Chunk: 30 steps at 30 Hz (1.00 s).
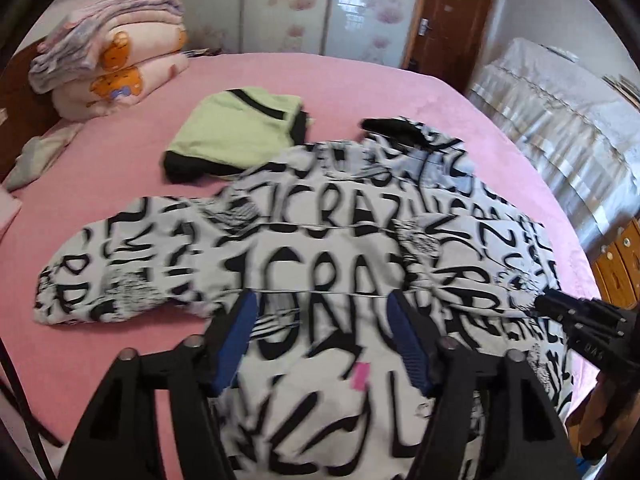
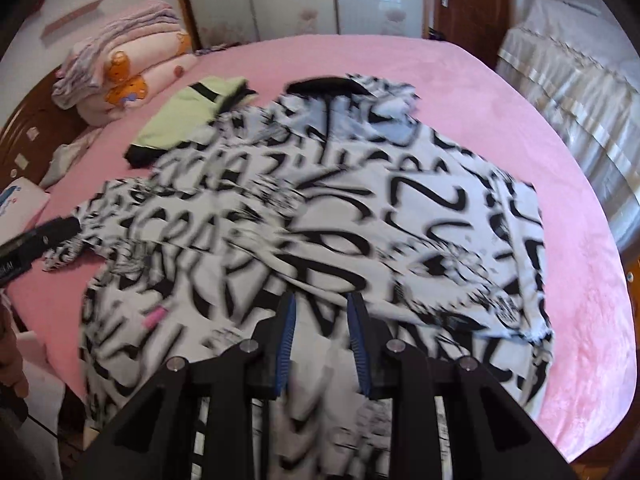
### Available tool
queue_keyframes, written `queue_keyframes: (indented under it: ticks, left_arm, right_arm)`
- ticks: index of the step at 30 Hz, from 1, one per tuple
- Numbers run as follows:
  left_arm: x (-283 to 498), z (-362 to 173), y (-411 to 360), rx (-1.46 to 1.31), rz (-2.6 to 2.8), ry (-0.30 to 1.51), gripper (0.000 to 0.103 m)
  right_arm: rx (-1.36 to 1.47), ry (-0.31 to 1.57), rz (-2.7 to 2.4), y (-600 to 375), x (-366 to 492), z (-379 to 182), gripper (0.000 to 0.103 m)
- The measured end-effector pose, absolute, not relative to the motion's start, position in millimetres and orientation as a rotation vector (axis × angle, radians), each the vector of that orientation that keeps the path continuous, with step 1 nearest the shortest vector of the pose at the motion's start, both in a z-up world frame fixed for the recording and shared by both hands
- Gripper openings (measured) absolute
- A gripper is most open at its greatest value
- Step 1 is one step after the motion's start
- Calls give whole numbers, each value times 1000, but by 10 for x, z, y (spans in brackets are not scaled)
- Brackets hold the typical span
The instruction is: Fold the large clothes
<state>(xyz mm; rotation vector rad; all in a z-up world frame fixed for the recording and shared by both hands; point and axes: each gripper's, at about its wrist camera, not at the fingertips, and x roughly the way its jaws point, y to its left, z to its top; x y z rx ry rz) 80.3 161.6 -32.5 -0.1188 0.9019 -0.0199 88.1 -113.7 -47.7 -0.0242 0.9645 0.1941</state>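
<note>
A large white jacket with black lettering (image 1: 328, 264) (image 2: 320, 208) lies spread on the pink bed (image 1: 100, 360) (image 2: 580, 280), collar at the far end. One sleeve (image 1: 120, 264) stretches out to the left. A small pink tag (image 1: 362, 376) (image 2: 154, 316) shows near its hem. My left gripper (image 1: 320, 304) hovers over the jacket's near half, its blue-padded jaws wide apart with nothing pinched. My right gripper (image 2: 322, 304) hangs above the jacket's middle, jaws a little apart, the cloth lying beneath them. Each gripper shows in the other's view: right gripper (image 1: 580, 320), left gripper (image 2: 40, 236). The picture is blurred.
A folded green and black garment (image 1: 240, 132) (image 2: 188, 116) lies beyond the jacket's left shoulder. Stacked pink blankets (image 1: 120, 60) (image 2: 132, 68) sit at the far left by a wooden headboard (image 2: 24, 132). Cloth-covered furniture (image 1: 560, 120) (image 2: 568, 80) flanks the bed's right side.
</note>
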Motion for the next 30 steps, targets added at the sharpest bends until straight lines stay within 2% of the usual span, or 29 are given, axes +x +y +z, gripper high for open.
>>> queue_keyframes:
  ticks: [2,4,6,8,12,19,26,30]
  left_arm:
    - [739,-243,1922,-127,41,887,74]
    - [670,-185,2224,-143,95,860,75]
    - [615,-181,2515,-188,135,843,84]
    - [572,-230,2872,-282,166,838,88]
    - [536,-500,3508,-458,250,855,88]
    - [502,-1269,4384,-725,400,931,88]
    - [604,-1954,4805,-927,491,985,88]
    - [702,-2167,4951,-1018,543,950,88]
  right_arm:
    - [-28,941,221,-842,946,-326,30]
    - [-25,914,257,-525,1017,-190,41]
    - [-34,886,286,-219,1081,-89,50]
    - [-49,864,314,81,1139,-28,51]
    - [-88,869,388,715,1255,-61,51]
    - [-181,937,463,1553,1436,-483,51]
    - [-174,1019,473,1668,1575,-889,51]
    - [-172,1050,462,1608,1626,-1056,51]
